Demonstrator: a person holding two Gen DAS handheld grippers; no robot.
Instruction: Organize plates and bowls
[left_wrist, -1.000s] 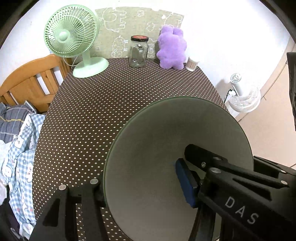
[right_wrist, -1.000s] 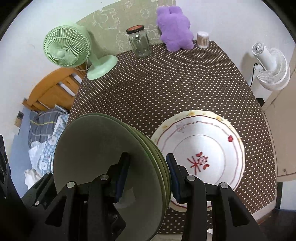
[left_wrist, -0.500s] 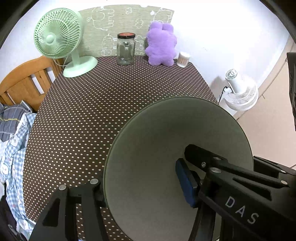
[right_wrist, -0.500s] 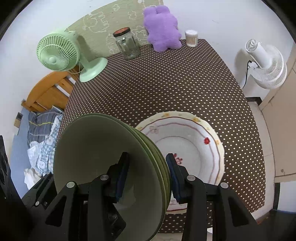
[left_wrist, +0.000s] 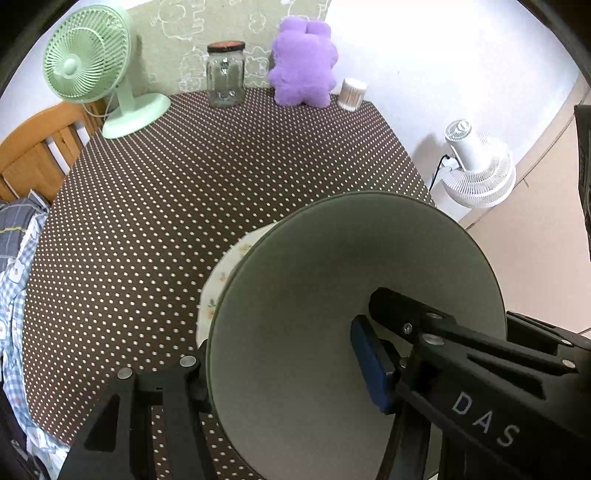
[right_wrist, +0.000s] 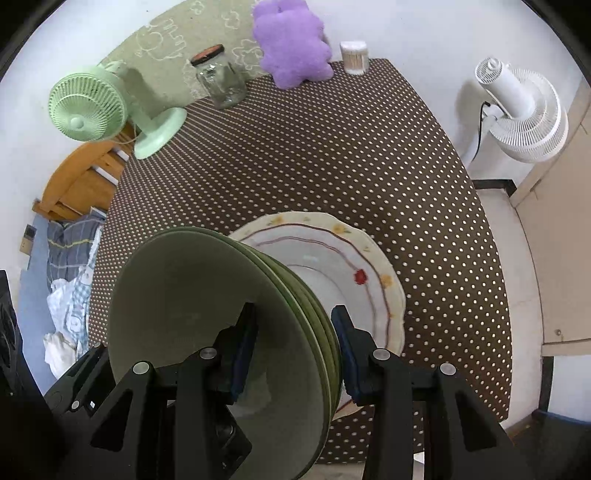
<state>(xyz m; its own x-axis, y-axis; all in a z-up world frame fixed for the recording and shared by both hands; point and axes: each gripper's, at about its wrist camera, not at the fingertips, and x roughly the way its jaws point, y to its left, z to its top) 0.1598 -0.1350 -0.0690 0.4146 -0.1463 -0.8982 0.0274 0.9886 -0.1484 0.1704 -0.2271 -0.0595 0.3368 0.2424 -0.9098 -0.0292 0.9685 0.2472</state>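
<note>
Left gripper (left_wrist: 280, 373): jaws pinching the green plates (left_wrist: 332, 314) — tilted.
Right gripper (right_wrist: 293, 349): jaws clamping the same stack, hanging over the floral plate (right_wrist: 373, 266).

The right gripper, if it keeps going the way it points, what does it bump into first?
Probably the flowery white plate on the dotted table. The right gripper, clamping the stack of green plates, points steeply down at it; the gap is hard to judge.

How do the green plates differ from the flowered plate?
The green plates are plain, while the flowered plate is white with red lines and small flowers. The green plates are stacked, tilted and gripped by both grippers; the flowered plate lies flat, alone, on the dotted table. Both are round.
</note>
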